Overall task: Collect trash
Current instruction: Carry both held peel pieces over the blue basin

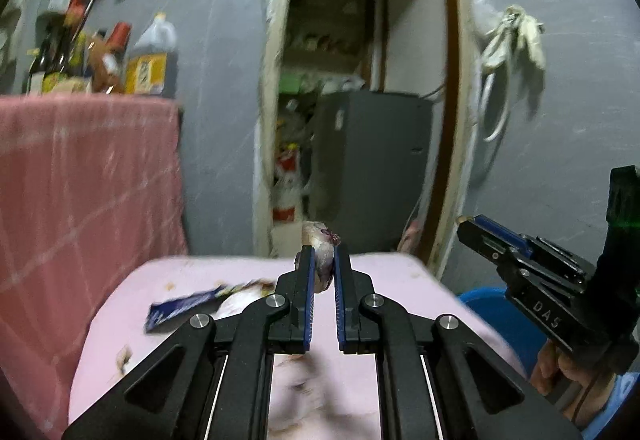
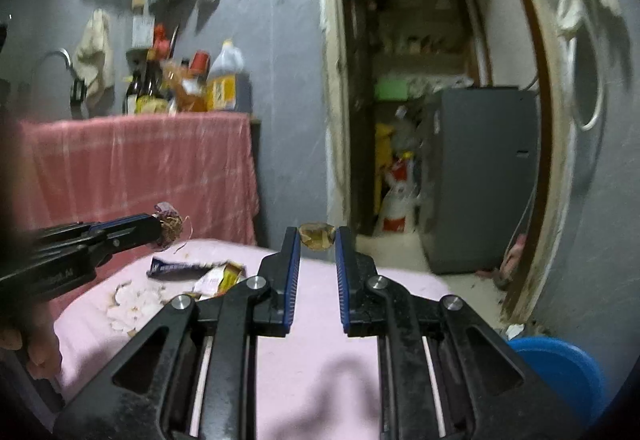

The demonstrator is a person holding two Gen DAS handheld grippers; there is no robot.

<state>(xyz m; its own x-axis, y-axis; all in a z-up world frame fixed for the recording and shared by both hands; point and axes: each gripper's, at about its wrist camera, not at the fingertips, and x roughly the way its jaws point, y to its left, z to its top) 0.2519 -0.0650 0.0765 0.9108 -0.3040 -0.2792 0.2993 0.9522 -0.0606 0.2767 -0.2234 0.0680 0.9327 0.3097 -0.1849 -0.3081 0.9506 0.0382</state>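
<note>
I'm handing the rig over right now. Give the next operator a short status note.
Left gripper: shut on a pale scrap, lifted off the pink table.
Right gripper: shut on a brown scrap, also lifted.
Blue bin: at the table's right, low.
Done: two scraps picked up.
Left: drop both, probably in the bin, then collect the blue wrapper, yellow wrapper and white peelings on the table.

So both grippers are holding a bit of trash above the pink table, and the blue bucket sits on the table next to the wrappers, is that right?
Not quite. The blue bucket is down on the floor beside the pink table, not on it; the right wrist view shows this. The rest holds: the left gripper and right gripper each pinch a scrap, and the wrappers lie on the table.
</note>
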